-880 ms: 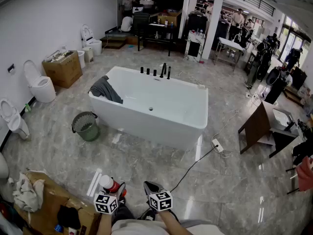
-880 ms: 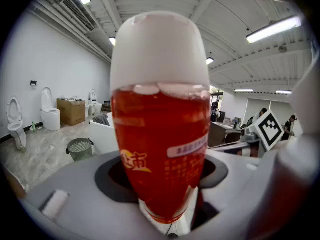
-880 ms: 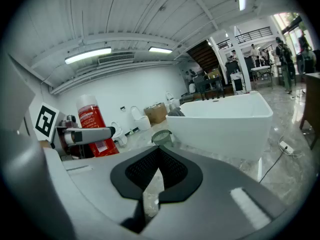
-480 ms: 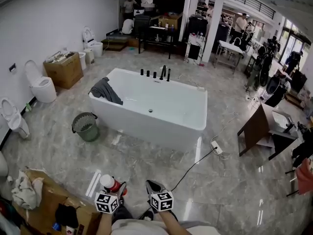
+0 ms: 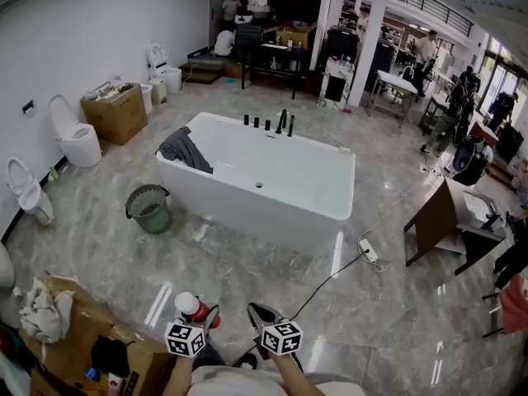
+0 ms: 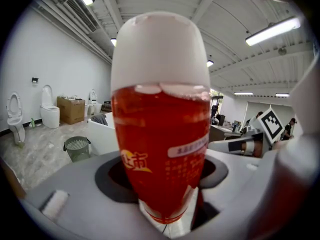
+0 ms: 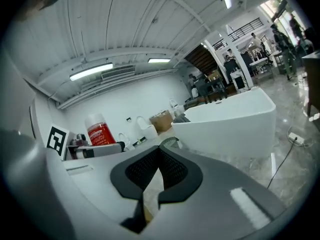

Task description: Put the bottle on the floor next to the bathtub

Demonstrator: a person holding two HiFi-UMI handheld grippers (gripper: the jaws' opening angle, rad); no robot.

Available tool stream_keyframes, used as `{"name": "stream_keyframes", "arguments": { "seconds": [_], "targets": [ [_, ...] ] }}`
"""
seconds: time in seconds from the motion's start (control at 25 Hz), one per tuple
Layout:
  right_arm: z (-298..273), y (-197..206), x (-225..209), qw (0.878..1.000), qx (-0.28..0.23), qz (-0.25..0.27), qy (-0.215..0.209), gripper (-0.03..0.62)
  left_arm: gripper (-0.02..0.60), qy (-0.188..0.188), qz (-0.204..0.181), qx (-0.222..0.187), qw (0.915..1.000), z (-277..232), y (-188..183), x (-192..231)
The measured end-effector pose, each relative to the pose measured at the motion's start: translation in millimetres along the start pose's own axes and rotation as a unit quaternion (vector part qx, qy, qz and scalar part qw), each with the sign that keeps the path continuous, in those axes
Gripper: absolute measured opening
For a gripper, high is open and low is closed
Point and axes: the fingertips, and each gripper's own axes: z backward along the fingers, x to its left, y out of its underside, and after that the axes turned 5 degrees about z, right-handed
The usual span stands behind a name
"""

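A red bottle with a white cap [image 6: 160,134] stands upright between the jaws of my left gripper [image 5: 202,313], which is shut on it; it fills the left gripper view. In the head view the red bottle [image 5: 192,308] sits low at centre-left, close to my body. My right gripper [image 5: 262,313] is beside it, shut with nothing in it; its black pads [image 7: 172,170] meet. The white bathtub [image 5: 260,180] stands in the middle of the room, a few steps ahead, with a grey cloth [image 5: 183,148] over its left end. From the right gripper view the bottle [image 7: 100,130] shows at left.
A green mesh bin [image 5: 149,208] stands left of the tub. A black cable with a power strip [image 5: 367,249] runs across the floor at the tub's right. Cardboard boxes [image 5: 82,337] lie near my left. Toilets [image 5: 76,139] line the left wall. A brown desk [image 5: 433,217] is at right.
The view has shifted slightly; the tub and bin sit a little further right and lower in frame. Both grippers keep their places, with the bottle still held.
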Motion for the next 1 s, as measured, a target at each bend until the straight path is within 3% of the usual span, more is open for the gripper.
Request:
{"name": "stream_keyframes", "arguments": {
  "seconds": [0.16, 0.44, 0.64, 1.0],
  "targets": [
    [5.1, 7.5, -7.8, 1.000, 0.003, -0.005, 0.006, 0.002, 0.336, 0.000, -0.003, -0.006, 1.0000, 5.9, 3.1, -6.1],
    [5.1, 26.3, -27.7, 0.999, 0.012, -0.027, 0.042, 0.002, 0.337, -0.021, 0.032, -0.009, 0.9992, 17.8, 11.9, 19.5],
    [0.2, 16.0, -58.7, 0.995, 0.003, -0.048, 0.090, 0.002, 0.336, -0.045, 0.033, -0.013, 0.9984, 16.1, -2.1, 43.4],
    [-10.2, -3.0, -92.5, 0.992, 0.005, -0.051, 0.116, 0.002, 0.336, -0.050, 0.043, -0.014, 0.9977, -27.3, -28.7, 65.3]
  ]
}}
